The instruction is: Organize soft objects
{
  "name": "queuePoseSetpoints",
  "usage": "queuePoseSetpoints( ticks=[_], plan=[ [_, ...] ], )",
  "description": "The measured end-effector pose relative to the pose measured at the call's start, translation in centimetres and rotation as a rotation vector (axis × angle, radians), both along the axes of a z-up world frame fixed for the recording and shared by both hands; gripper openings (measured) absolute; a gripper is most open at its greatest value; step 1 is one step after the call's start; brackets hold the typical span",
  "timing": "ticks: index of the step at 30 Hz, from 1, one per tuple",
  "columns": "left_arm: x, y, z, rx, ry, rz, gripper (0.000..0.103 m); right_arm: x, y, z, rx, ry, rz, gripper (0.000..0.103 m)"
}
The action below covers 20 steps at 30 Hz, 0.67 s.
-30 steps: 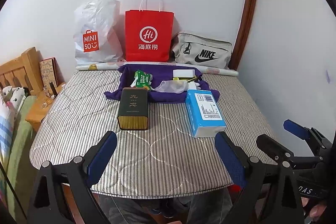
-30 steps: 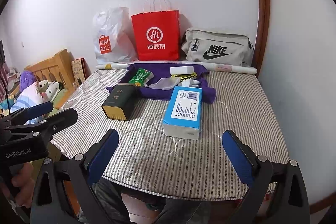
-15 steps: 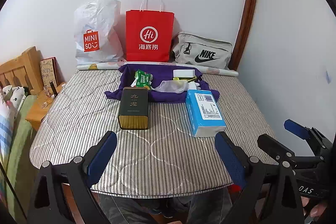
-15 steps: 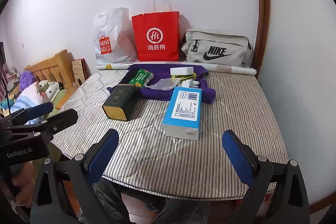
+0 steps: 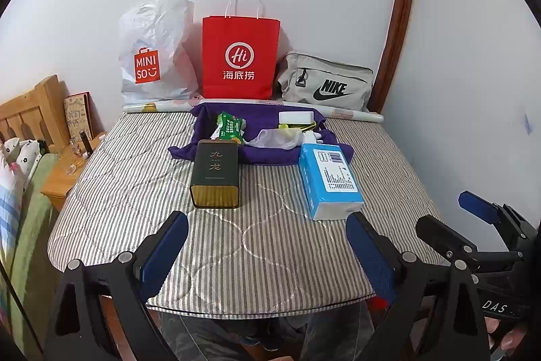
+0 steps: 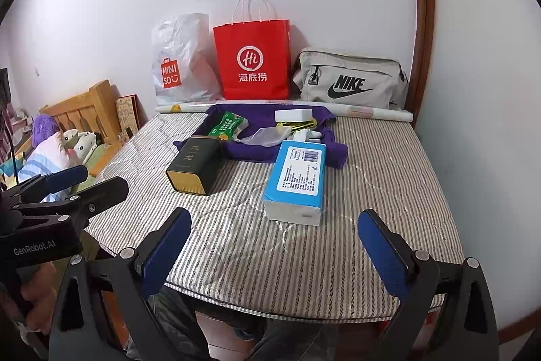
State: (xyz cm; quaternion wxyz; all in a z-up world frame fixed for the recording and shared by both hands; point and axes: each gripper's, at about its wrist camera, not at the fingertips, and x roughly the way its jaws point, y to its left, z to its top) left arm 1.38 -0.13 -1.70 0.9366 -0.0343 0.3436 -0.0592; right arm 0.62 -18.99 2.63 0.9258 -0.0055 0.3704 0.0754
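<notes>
Near the table edge, left gripper (image 5: 267,246) and right gripper (image 6: 275,242) hover spread and empty; approach tissue pack (image 6: 296,180) squarely, squeezing gently.

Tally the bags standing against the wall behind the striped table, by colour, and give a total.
Red: 1, the paper bag
White: 1, the plastic Miniso bag
Grey: 1, the Nike bag
Total: 3
</notes>
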Motion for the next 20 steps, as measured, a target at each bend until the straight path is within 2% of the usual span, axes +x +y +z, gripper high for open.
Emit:
queuePoseSetpoints(
  ticks=[20],
  plan=[
    [0.0,0.1,-0.13,0.001,-0.007,0.0,0.094,-0.32,0.06,0.15,0.0,-0.005,0.004,0.098]
  ],
)
